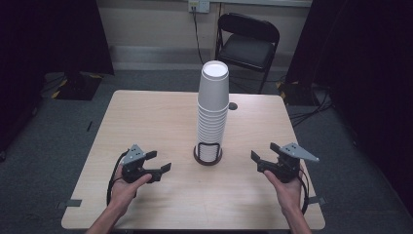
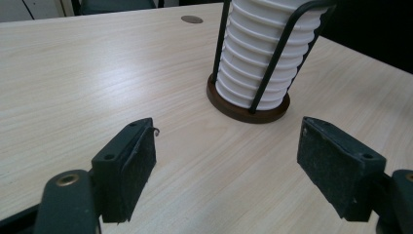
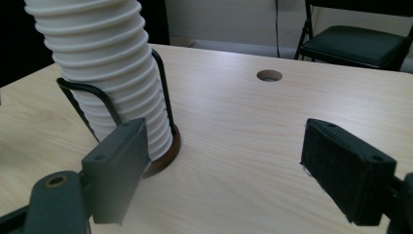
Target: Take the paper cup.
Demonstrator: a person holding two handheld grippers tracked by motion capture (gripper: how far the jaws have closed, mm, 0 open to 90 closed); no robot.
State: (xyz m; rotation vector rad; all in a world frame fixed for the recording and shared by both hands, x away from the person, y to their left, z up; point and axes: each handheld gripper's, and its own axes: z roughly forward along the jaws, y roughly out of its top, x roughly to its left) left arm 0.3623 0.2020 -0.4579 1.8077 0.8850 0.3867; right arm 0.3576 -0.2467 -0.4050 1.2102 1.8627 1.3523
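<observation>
Where table centre lies: white cup stack (image 1: 213,109) | upright, ribbed | wire holder (image 1: 208,154)

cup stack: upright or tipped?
Upright. The cup stack stands straight in its wire holder at the table centre, cups upside down, bottom of the top cup showing. Neither tool touches it.

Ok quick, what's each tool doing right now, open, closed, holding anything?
Left tool: open, holding nothing, short of the cup stack.
Right tool: open, holding nothing, also short of the stack.
</observation>
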